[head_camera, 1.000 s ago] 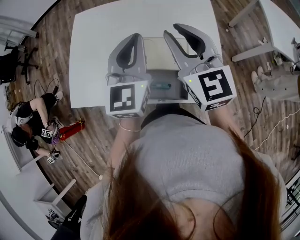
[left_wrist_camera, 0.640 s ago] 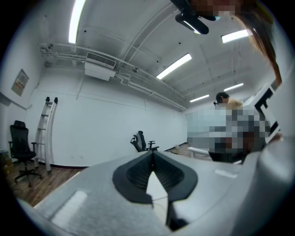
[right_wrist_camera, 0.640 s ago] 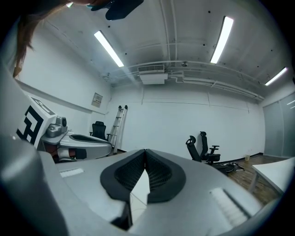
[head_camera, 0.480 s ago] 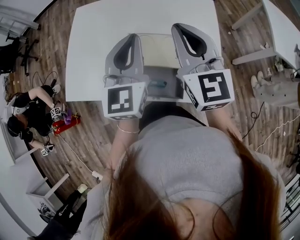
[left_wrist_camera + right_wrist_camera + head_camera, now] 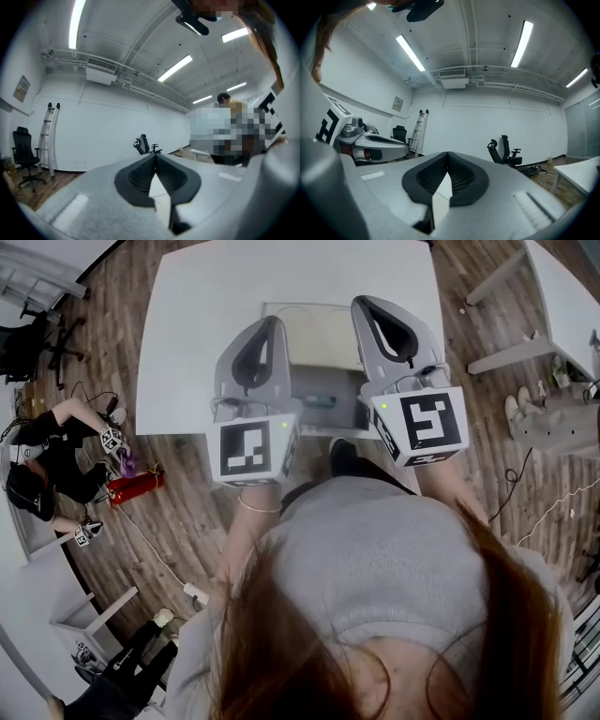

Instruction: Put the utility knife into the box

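An open grey box (image 5: 322, 382) stands at the near edge of the white table (image 5: 202, 315), its pale lid (image 5: 319, 334) laid back behind it. The teal utility knife (image 5: 319, 401) lies inside the box, partly hidden by the grippers. My left gripper (image 5: 274, 322) hovers over the box's left side, shut and empty. My right gripper (image 5: 360, 302) hovers over the right side, also shut with nothing in it. In both gripper views the left gripper (image 5: 154, 155) and right gripper (image 5: 448, 153) point out across the room with their tips touching.
A person (image 5: 47, 460) crouches on the wooden floor at the left beside a red cylinder (image 5: 131, 486). Another white table (image 5: 562, 296) stands at the right. Office chairs (image 5: 506, 150) and a ladder (image 5: 49, 136) stand by the far wall.
My right gripper's jaws went from open to shut, with nothing in them. Both grippers stay above the box. The person on the floor has shifted.
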